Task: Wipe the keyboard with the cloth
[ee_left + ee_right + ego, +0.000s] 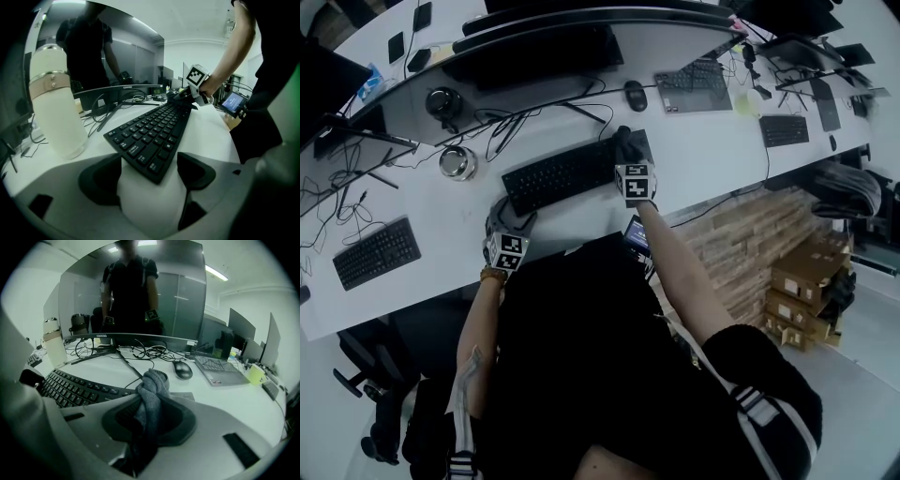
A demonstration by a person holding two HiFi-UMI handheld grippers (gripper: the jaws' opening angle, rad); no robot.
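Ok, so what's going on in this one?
A person works at a white desk with a handheld gripper in each hand. The right gripper is shut on a bunched grey cloth, at the right end of a black keyboard. The left gripper sits at the keyboard's left end, jaws apart, with the near corner between them but not pinched.

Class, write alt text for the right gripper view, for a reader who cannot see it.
The right gripper holds a bunched grey cloth between shut jaws, at the end of a black keyboard on a white desk. A mouse and a laptop lie beyond.
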